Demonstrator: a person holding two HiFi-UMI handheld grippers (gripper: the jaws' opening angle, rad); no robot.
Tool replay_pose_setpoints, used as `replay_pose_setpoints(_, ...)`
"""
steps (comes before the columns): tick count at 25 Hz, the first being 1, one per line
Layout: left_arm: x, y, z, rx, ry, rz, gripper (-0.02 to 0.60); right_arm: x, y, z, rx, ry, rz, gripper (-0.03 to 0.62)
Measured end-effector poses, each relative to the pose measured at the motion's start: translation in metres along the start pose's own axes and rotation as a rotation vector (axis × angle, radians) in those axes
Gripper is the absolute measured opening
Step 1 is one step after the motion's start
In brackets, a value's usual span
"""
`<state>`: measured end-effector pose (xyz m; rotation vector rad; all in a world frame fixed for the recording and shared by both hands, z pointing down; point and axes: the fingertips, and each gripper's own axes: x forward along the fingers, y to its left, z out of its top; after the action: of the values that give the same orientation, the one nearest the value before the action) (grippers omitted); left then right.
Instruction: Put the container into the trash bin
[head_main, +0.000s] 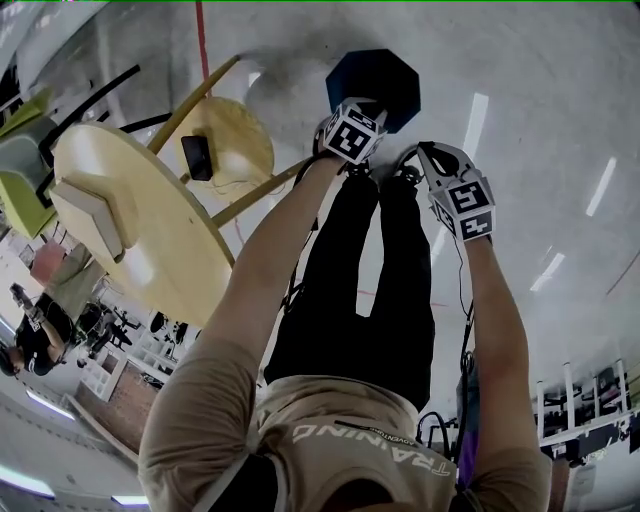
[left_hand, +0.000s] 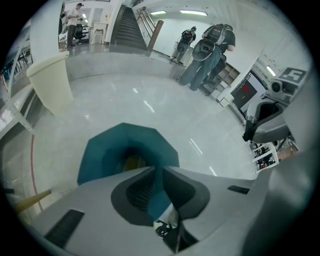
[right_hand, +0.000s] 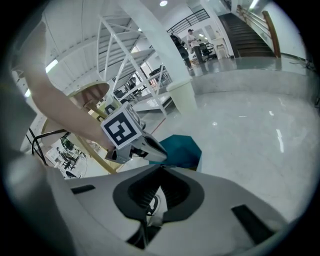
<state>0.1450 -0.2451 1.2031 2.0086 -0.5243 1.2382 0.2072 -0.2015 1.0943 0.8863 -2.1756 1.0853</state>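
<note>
The left gripper's (left_hand: 159, 170) fingers (left_hand: 187, 192) hide the trash bin's (left_hand: 100, 155) near rim; the yellowish thing (left_hand: 134, 162) inside is too dim to identify.

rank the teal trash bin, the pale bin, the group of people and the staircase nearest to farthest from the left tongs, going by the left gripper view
1. teal trash bin: on the floor just beyond the left tongs, centre.
2. pale bin: across the floor, on the left.
3. group of people: at the back, right.
4. staircase: farthest, top, left of centre.
</note>
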Motion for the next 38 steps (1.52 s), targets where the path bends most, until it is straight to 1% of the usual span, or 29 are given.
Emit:
replay_pose_setpoints(4, -0.027, -0.017, 0.005, 0.010, -0.010, 0.000, 0.054, -0.020, 0.010, 0.019, -0.021, -0.022, -0.008, 0.004)
replay_pose_setpoints(7, -0.057, -0.032, 0.012, 0.020, -0.028, 0.005, 0.054, -0.039, 0.023, 0.032, -0.030, -0.026, -0.025, 0.003)
replay_pose_setpoints(13, -0.135, -0.072, 0.034, 0.014, -0.095, 0.004, 0.054, -0.086, 0.071, 0.054, -0.060, -0.015, -0.013, 0.005)
replay_pose_setpoints(17, -0.180, -0.098, 0.043, 0.021, -0.124, 0.001, 0.051, -0.117, 0.095, 0.078, -0.076, -0.031, -0.021, 0.004)
replay_pose_setpoints(18, -0.191, -0.105, 0.044, 0.024, -0.130, 0.002, 0.038, -0.125, 0.101, 0.084, -0.080, -0.037, -0.024, 0.003)
replay_pose_setpoints(19, -0.202, -0.112, 0.045, 0.030, -0.140, 0.005, 0.008, -0.133, 0.107, 0.091, -0.085, -0.042, -0.026, 0.005)
replay_pose_setpoints(23, -0.247, -0.134, 0.061, 0.074, -0.195, 0.026, 0.002, -0.166, 0.124, 0.119, -0.112, -0.071, -0.036, 0.004)
replay_pose_setpoints(27, -0.291, -0.156, 0.077, 0.097, -0.261, 0.016, 0.002, -0.194, 0.141, 0.138, -0.137, -0.101, -0.053, 0.004)
replay_pose_setpoints(31, -0.349, -0.184, 0.097, 0.116, -0.328, 0.017, 0.002, -0.235, 0.158, 0.164, -0.155, -0.138, -0.078, 0.005)
replay_pose_setpoints(35, -0.403, -0.211, 0.116, 0.138, -0.383, 0.022, 0.002, -0.282, 0.177, 0.201, -0.169, -0.209, -0.104, 0.003)
replay_pose_setpoints(38, -0.453, -0.231, 0.137, 0.173, -0.442, 0.044, 0.002, -0.318, 0.196, 0.228, -0.192, -0.279, -0.117, 0.003)
